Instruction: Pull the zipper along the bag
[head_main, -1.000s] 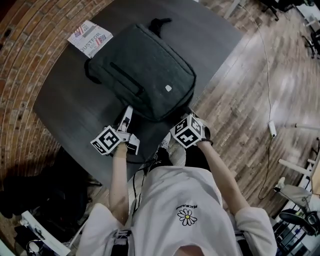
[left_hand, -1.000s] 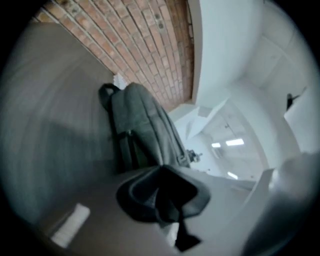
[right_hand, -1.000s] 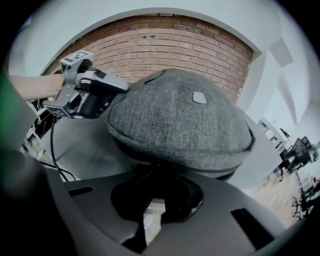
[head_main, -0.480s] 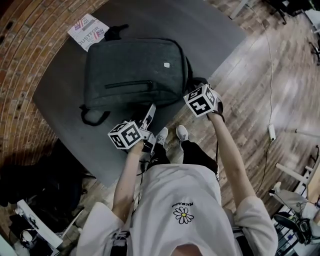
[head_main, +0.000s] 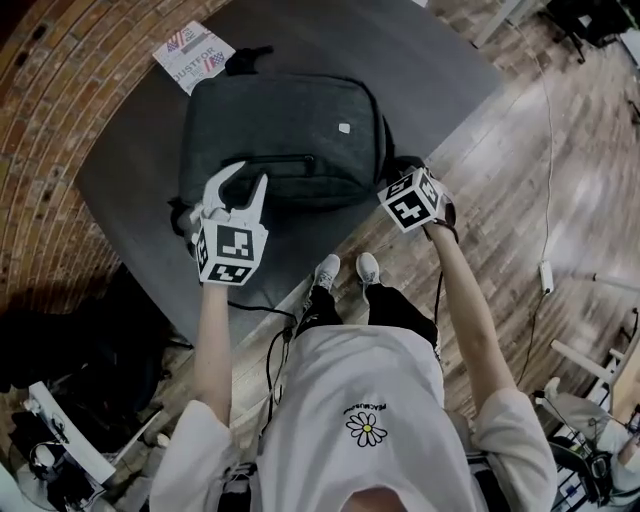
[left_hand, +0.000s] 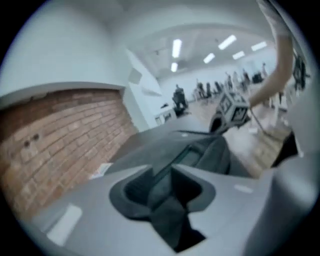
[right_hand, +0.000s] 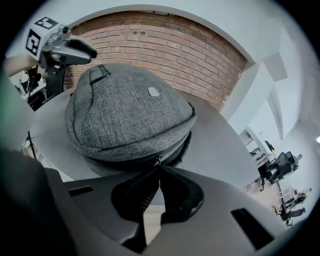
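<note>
Grey bag (head_main: 290, 130), one; left tongs (head_main: 250, 174) just opened, empty; right tongs (right_hand: 159, 170) pinching zipper (right_hand: 157, 160)

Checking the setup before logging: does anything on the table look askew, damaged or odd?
Nothing stands out. The grey backpack lies flat and intact on the dark table, a printed leaflet beside it, and the right gripper is shut on the zipper pull at the bag's near edge.

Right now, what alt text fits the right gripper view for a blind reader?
The right gripper is shut on the small silver zipper pull at the near edge of a grey fabric backpack. The backpack lies on a dark table, with a brick wall behind.
</note>
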